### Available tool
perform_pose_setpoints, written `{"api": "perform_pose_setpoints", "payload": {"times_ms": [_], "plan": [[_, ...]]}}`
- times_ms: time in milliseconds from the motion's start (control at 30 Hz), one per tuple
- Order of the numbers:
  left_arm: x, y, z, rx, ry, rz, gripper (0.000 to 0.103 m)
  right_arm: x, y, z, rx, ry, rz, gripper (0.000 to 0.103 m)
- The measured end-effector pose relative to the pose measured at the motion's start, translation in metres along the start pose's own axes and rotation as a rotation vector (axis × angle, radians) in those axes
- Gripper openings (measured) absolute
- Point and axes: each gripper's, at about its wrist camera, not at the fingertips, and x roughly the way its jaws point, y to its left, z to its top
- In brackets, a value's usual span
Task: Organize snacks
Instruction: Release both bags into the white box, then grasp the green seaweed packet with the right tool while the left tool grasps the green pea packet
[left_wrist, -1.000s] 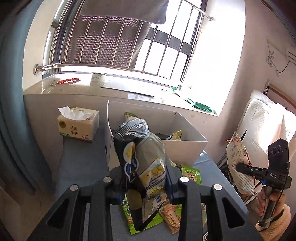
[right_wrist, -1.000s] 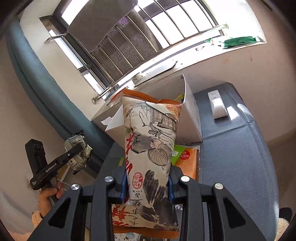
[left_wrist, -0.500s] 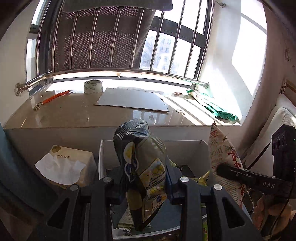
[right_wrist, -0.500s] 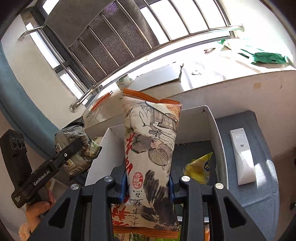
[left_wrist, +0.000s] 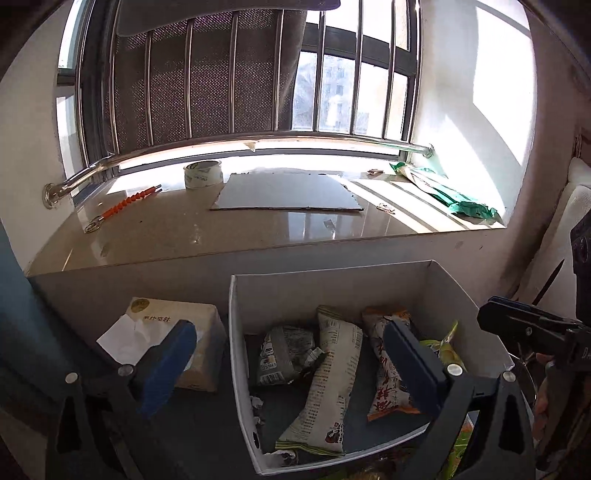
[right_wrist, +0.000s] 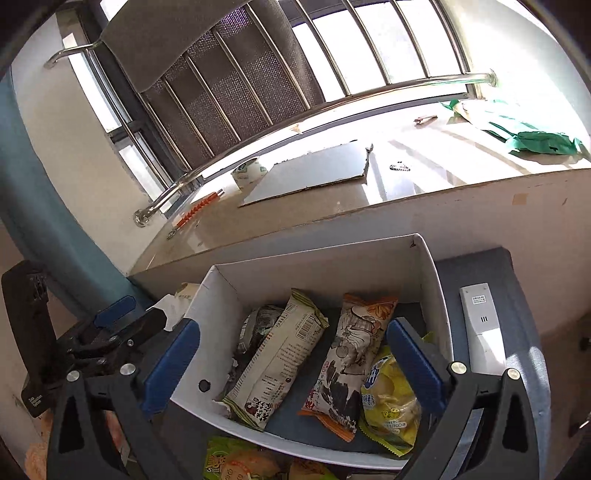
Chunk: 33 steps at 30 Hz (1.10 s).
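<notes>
A white cardboard box (left_wrist: 332, 280) (right_wrist: 317, 264) holds several snack bags. The dark crinkled bag (left_wrist: 282, 354) (right_wrist: 255, 328) lies at its left. A pale green long bag (left_wrist: 328, 384) (right_wrist: 280, 350) lies in the middle. The orange-edged illustrated bag (left_wrist: 384, 369) (right_wrist: 351, 354) lies to its right, beside a yellow bag (right_wrist: 391, 402). My left gripper (left_wrist: 291, 369) is open and empty above the box's left wall. My right gripper (right_wrist: 291, 369) is open and empty above the box; it also shows in the left wrist view (left_wrist: 517, 325).
A tissue box (left_wrist: 177, 332) sits left of the white box. A white remote (right_wrist: 480, 325) lies right of it on the grey-blue surface. More snack bags (right_wrist: 236, 461) lie in front of the box. The windowsill behind holds a tape roll (left_wrist: 203, 173) and a cardboard sheet (left_wrist: 284, 192).
Both grippers moved over the box and opened. The dark bag and the illustrated bag left the jaws and now lie inside the box.
</notes>
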Motion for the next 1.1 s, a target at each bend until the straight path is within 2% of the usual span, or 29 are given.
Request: {"api": "perform_pose_setpoints", "payload": {"times_ms": [133,267,433,600,767,867,933,1100], "plan": [[-0.039,-0.003,-0.009,0.005,-0.053,-0.022,0.103,-0.029,0.019,-0.016,-0.112,-0.032,0.001,0.103],[-0.084,-0.014,-0.031,0.027,-0.112,-0.062,0.103,-0.065,0.026,-0.038,-0.158,-0.074,0.019,0.103],[-0.131,-0.031,-0.074,0.045,-0.145,-0.129,0.103,-0.11,0.014,-0.078,-0.147,-0.102,0.01,0.103],[-0.155,-0.04,-0.126,0.005,-0.141,-0.159,0.103,-0.142,-0.008,-0.135,-0.083,-0.088,-0.018,0.103],[-0.161,-0.041,-0.172,-0.071,-0.113,-0.177,0.103,-0.147,-0.022,-0.192,0.032,-0.043,-0.098,0.103],[-0.172,-0.042,-0.195,-0.136,-0.125,-0.195,0.103,-0.137,-0.015,-0.212,-0.014,0.027,-0.128,0.103],[-0.181,-0.044,-0.205,-0.155,-0.132,-0.22,0.103,-0.134,-0.01,-0.219,-0.035,0.046,-0.14,0.103],[-0.195,-0.05,-0.223,-0.133,-0.162,-0.175,0.103,-0.129,-0.001,-0.224,-0.046,0.039,-0.15,0.103]]}}
